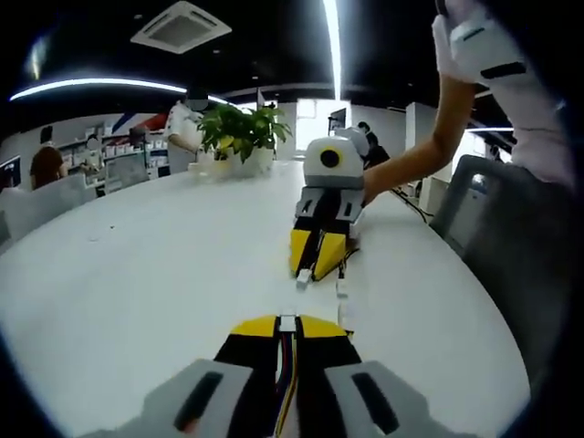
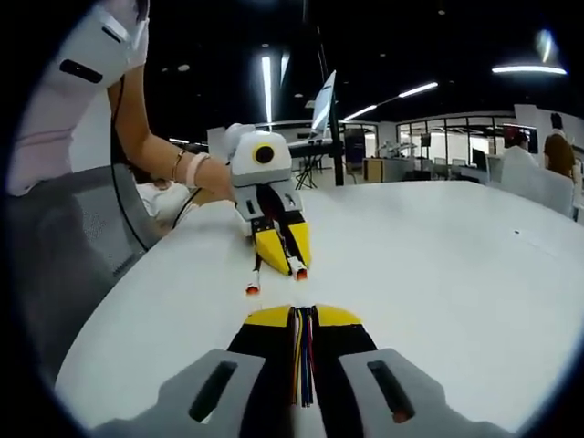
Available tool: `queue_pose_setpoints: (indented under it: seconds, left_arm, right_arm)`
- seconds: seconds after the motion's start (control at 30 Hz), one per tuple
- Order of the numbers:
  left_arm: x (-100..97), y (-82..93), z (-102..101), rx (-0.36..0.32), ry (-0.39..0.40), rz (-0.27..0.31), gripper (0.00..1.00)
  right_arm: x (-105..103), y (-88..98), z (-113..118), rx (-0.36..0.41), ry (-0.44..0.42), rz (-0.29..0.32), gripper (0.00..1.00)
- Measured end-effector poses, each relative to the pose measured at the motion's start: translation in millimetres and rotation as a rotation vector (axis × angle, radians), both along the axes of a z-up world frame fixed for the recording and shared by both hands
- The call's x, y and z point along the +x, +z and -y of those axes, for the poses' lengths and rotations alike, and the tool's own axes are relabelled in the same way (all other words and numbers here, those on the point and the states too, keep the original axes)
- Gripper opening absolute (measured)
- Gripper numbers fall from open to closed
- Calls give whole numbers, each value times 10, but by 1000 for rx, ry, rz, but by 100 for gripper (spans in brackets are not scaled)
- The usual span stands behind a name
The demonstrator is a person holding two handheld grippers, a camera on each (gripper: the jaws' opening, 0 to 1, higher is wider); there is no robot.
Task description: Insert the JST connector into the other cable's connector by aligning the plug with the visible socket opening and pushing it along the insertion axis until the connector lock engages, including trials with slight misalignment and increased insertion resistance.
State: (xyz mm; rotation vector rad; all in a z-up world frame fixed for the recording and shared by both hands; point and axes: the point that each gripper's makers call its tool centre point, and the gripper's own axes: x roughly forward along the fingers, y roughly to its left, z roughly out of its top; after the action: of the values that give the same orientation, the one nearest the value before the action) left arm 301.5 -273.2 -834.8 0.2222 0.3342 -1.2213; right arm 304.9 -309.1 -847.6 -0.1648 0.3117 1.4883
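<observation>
left gripper view is showing the left gripper clenched on a white connector at lower centre, wires running toward the lens; opposite, the right gripper is gripping its plug, pointing back over the white table.

White round table, potted plant at its far edge — grey chair beside it.

left gripper view: low over table, facing right gripper | right gripper view: opposite, close
</observation>
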Motion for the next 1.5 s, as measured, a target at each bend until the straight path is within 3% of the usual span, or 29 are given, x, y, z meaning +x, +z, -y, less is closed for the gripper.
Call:
queue_pose_setpoints:
  seconds: [0.6, 0.8, 1.03, 1.23, 1.5]
  left_arm:
    - [-34, 27, 34, -2, -7, -18, 0]
    - [-4, 29, -7, 42, -22, -13, 0]
    - [89, 210, -46, 9, -44, -2, 0]
    - [105, 353, -18, 33, -104, 40, 0]
    - [105, 502, 29, 28, -141, 50, 0]
  right_arm:
    - [-47, 51, -30, 10, 20, -6, 4]
    - [-41, 120, 8, 8, 25, -15, 4]
    - [3, 264, 57, 8, 29, 1, 4]
    - [28, 427, 79, 7, 58, 34, 4]
    - [16, 618, 121, 3, 100, 59, 4]
